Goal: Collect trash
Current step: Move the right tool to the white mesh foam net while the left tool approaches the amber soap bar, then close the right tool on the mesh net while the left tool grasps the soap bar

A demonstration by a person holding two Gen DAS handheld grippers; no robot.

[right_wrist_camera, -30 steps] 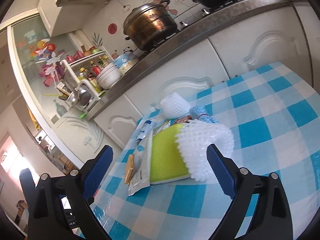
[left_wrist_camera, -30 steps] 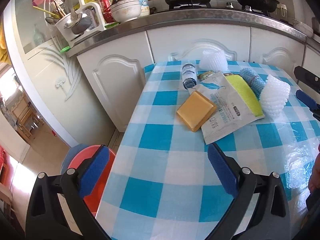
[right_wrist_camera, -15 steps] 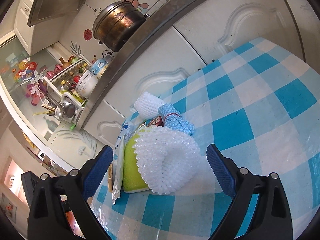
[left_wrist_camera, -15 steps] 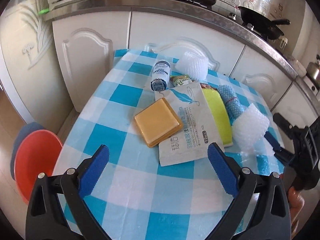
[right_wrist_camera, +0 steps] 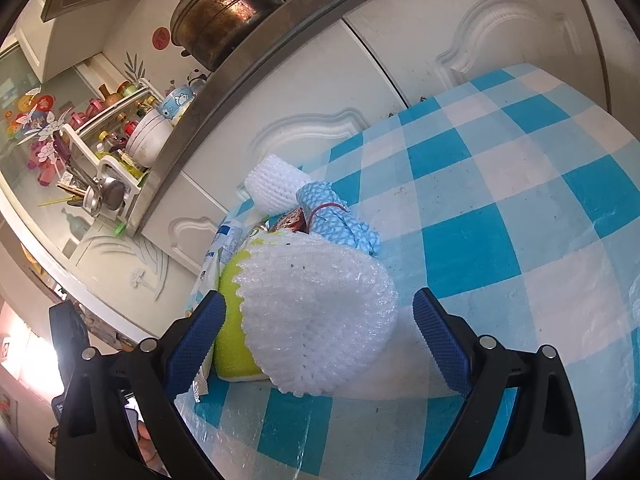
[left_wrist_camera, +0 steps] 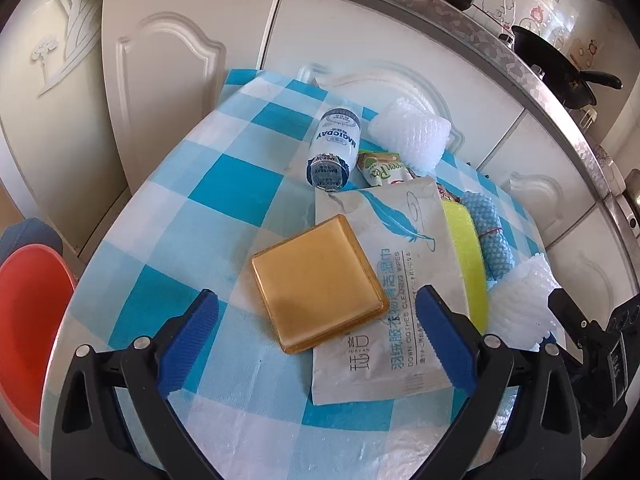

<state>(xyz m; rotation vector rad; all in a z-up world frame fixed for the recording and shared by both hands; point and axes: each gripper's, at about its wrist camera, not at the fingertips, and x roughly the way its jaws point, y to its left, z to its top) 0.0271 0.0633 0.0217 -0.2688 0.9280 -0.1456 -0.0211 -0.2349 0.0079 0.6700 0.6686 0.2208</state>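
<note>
Lining up grabs: our right gripper gapes around the foam net, left gripper gapes over the yellow block; next, squeeze.

Both grippers are built alike: black plastic A-frame arms with open triangular cut-outs. Left gripper and right gripper are each fitted with blue ribbed pads on the inner finger faces. Two silver screw heads are seen per finger. White lettering is printed on the right unit's black body, seen from the left wrist; it is too blurred to read.
</note>
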